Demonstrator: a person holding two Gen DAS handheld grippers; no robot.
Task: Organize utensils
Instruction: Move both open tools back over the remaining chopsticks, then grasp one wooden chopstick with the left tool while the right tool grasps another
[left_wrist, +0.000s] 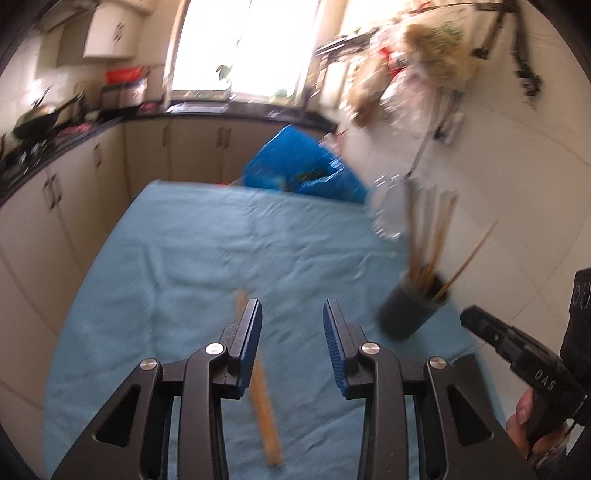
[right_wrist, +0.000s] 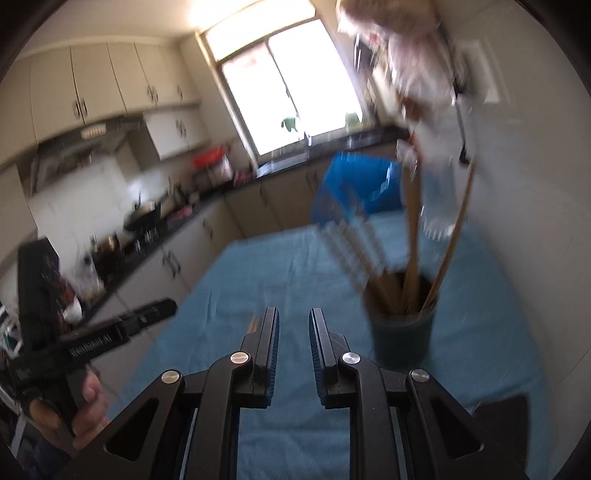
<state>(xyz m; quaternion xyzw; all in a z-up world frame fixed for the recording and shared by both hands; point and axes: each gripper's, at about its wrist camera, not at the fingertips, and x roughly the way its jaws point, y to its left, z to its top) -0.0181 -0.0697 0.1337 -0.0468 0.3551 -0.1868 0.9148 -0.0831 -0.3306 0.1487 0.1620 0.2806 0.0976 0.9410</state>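
Note:
A dark round holder (left_wrist: 412, 308) full of wooden chopsticks and utensils stands on the blue cloth at the right; it also shows in the right wrist view (right_wrist: 402, 332). A wooden utensil (left_wrist: 263, 398) lies on the cloth under my left gripper (left_wrist: 292, 332), which is open and empty above it. My right gripper (right_wrist: 293, 338) is open and empty, just left of the holder. The right gripper's body (left_wrist: 517, 354) shows at the right edge of the left wrist view. The left gripper's body (right_wrist: 92, 339) shows at the left of the right wrist view.
The blue cloth (left_wrist: 221, 258) covers the table. A blue bag (left_wrist: 303, 166) sits at the far edge. A kitchen counter (left_wrist: 55, 140) with a wok runs along the left. A white tiled wall (left_wrist: 517, 184) with hanging bags is close on the right.

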